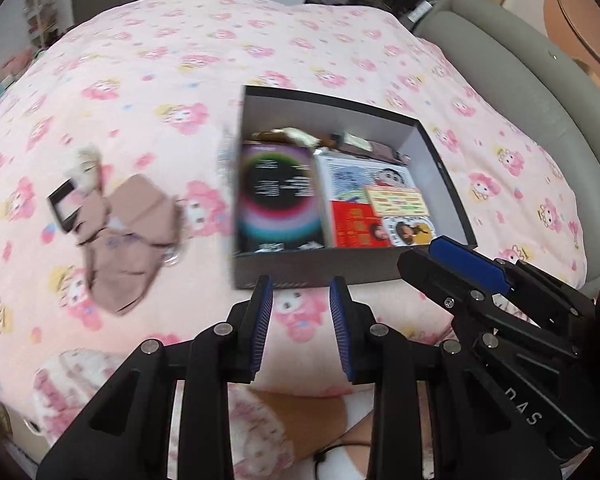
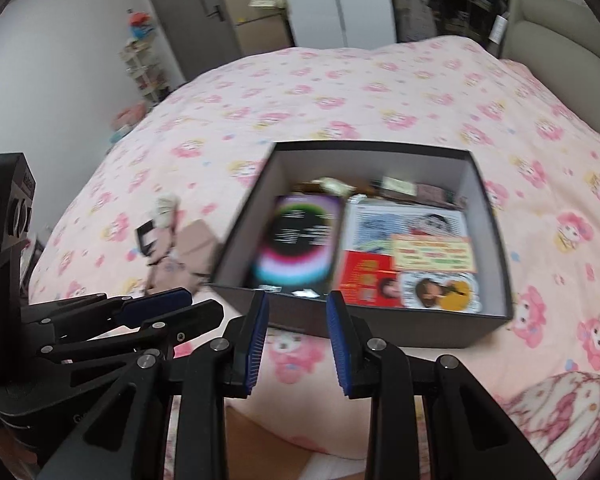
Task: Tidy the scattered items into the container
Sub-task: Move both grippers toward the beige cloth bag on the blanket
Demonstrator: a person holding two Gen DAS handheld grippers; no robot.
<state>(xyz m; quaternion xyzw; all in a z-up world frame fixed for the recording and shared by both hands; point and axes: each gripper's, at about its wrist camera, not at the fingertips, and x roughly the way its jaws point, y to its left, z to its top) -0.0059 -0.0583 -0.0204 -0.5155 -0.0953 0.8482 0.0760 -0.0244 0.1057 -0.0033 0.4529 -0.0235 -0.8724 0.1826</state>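
Observation:
A dark open box (image 1: 340, 268) (image 2: 380, 322) sits on the pink bed. Inside lie a black booklet with a coloured ring (image 1: 278, 196) (image 2: 300, 244), cartoon-printed packets (image 1: 376, 200) (image 2: 412, 256) and small items at the far wall. Left of the box lie a brown cloth pouch (image 1: 128, 232) (image 2: 184, 260) and a small black-framed compact (image 1: 64, 204) (image 2: 146, 234). My left gripper (image 1: 300, 300) is open and empty, just before the box's near wall. My right gripper (image 2: 298, 308) is open and empty, also at the near wall; it shows in the left wrist view (image 1: 452, 256).
The bed has a pink flower-print cover (image 1: 180, 60) (image 2: 380, 92). A grey padded headboard (image 1: 520, 92) (image 2: 560, 32) runs along the right. A patterned pink sleeve (image 2: 568, 420) lies at the near edge. A door and shelves stand beyond the bed.

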